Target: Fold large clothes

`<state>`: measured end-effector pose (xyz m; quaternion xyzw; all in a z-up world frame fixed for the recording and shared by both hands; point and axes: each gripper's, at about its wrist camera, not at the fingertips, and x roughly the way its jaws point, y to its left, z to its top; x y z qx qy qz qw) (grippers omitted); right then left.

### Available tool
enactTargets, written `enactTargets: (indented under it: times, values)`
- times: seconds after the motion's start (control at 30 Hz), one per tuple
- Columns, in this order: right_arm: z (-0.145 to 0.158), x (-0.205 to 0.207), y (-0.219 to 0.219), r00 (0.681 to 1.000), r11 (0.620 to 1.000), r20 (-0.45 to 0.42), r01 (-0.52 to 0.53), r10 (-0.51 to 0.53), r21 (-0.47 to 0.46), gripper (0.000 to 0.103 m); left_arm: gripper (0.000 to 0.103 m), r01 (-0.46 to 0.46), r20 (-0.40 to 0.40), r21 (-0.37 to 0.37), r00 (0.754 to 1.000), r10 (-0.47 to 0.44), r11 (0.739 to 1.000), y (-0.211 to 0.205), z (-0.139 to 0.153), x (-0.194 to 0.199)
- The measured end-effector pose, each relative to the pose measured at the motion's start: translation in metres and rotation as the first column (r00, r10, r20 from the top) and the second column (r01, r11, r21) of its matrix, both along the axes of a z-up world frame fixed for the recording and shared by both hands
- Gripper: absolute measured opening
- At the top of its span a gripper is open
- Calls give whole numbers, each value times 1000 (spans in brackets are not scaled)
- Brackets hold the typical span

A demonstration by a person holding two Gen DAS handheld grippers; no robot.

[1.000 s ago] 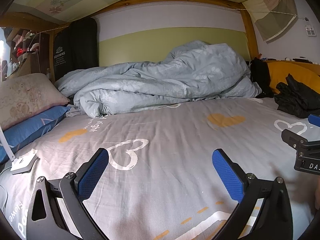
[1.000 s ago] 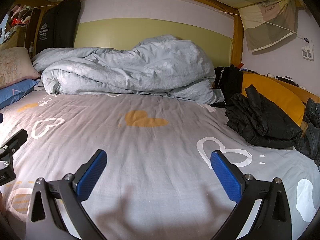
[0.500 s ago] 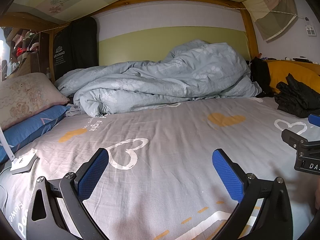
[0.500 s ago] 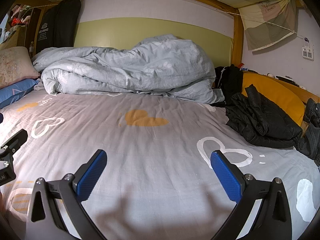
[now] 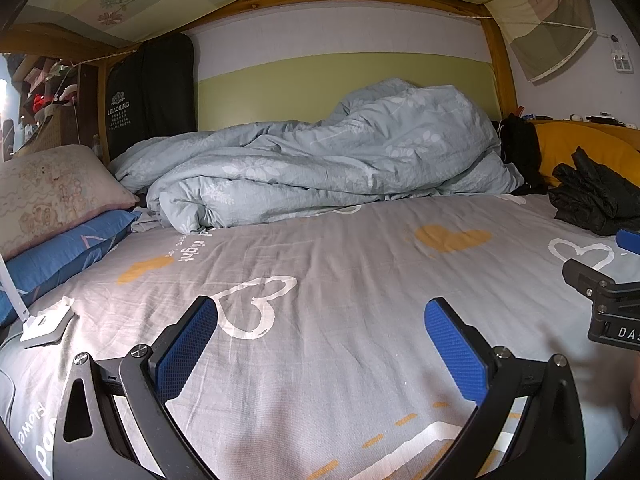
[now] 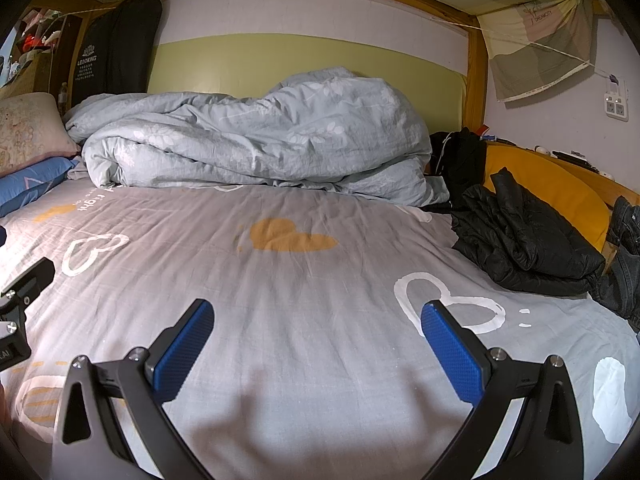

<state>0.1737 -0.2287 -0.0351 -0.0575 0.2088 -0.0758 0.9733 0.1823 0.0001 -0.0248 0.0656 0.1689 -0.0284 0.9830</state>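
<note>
While we hold the left hand-held gripper [image 5: 320, 344] and right hand-held gripper [image 6: 316, 340] wide open and empty over the bed sheet [image 6: 280, 288], the black jacket [image 6: 520, 240] lies bunched at the bed's right edge, its long side running along that edge. A black bag [image 5: 148, 96] reads "LEAOKING". The sheet's middle is bare.

"LEAOKING" on the black hanging bag [image 5: 150, 92], "right" on the grey bedsheet [image 5: 192, 248], "DREAMCITY" on the hanging cloth [image 6: 540, 14]
</note>
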Motion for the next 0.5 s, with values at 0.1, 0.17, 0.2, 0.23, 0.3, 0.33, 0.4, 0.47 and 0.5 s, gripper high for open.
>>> enactTargets:
  times: [0.1, 0.17, 0.2, 0.23, 0.3, 0.33, 0.4, 0.47, 0.5]
  values:
    - [0, 0, 0, 1000, 1000, -1, 0, 0, 0, 103, 103, -1, -1, 1, 1000, 1, 1000, 0, -1, 0]
    - [0, 0, 0, 1000, 1000, -1, 0, 0, 0, 103, 103, -1, 0, -1, 1000, 1, 1000, 0, -1, 0]
    - [0, 1, 0, 1000, 1000, 0, 0, 0, 0, 103, 103, -1, -1, -1, 1000, 1, 1000, 0, -1, 0]
    - [0, 1, 0, 1000, 1000, -1, 0, 0, 0, 103, 103, 0, -1, 0, 1000, 0, 1000, 0, -1, 0]
    - [1, 1, 0, 1000, 1000, -1, 0, 0, 0, 103, 103, 0, -1, 0, 1000, 0, 1000, 0, -1, 0]
    - [0, 0, 0, 1000, 1000, -1, 0, 0, 0, 103, 103, 0, -1, 0, 1000, 0, 1000, 0, -1, 0]
    - [0, 0, 0, 1000, 1000, -2, 0, 0, 0, 103, 103, 0, -1, 0, 1000, 0, 1000, 0, 0, 0]
    - [1, 1, 0, 1000, 1000, -2, 0, 0, 0, 103, 103, 0, -3, 0, 1000, 0, 1000, 0, -1, 0]
    - [0, 0, 0, 1000, 1000, -2, 0, 0, 1, 103, 103, 0, -3, 0, 1000, 0, 1000, 0, 0, 0]
